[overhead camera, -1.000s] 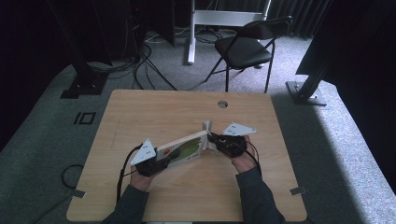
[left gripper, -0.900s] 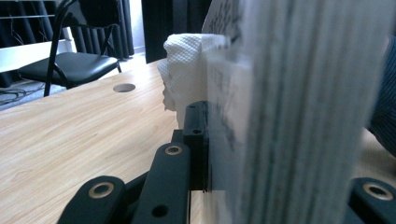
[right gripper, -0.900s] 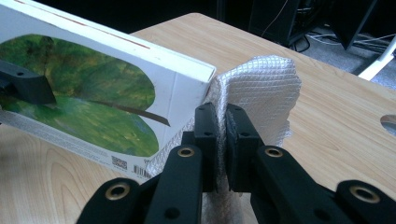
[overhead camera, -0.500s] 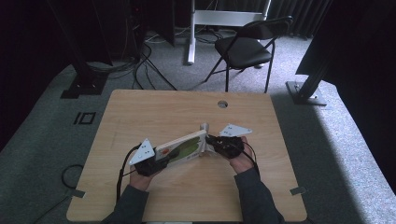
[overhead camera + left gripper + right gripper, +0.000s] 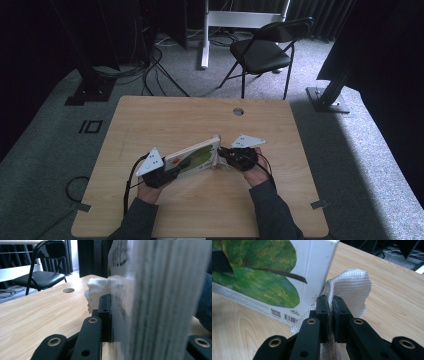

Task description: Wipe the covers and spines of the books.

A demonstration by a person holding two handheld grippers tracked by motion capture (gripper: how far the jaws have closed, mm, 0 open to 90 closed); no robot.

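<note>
While I hold the book (image 5: 192, 157) up off the table (image 5: 200, 115) with my left claw (image 5: 162, 175), my right claw (image 5: 222, 156) presses a folded paper towel (image 5: 348, 287) against the book's far end. In the right gripper view the two jaws are nearly closed with the white towel pinched between them, and the towel touches the book's white edge just at eleven o'clock from the jaw tips. In the left gripper view the book's stacked pages (image 5: 155, 297) stand upright between my jaws, so that claw is clamped on the book's near end.

From above, the book sits at the middle of the table, tilted on its edge, its long axis running from eight o'clock at my left hand (image 5: 147, 192) to two o'clock at my right hand (image 5: 257, 172). My right claw is the one at the end to be cleaned, and the green cover lies toward nine o'clock from it. I judge that the coming wipe must travel along that long axis, back toward my left claw, while the left grip keeps the book from swinging.
</note>
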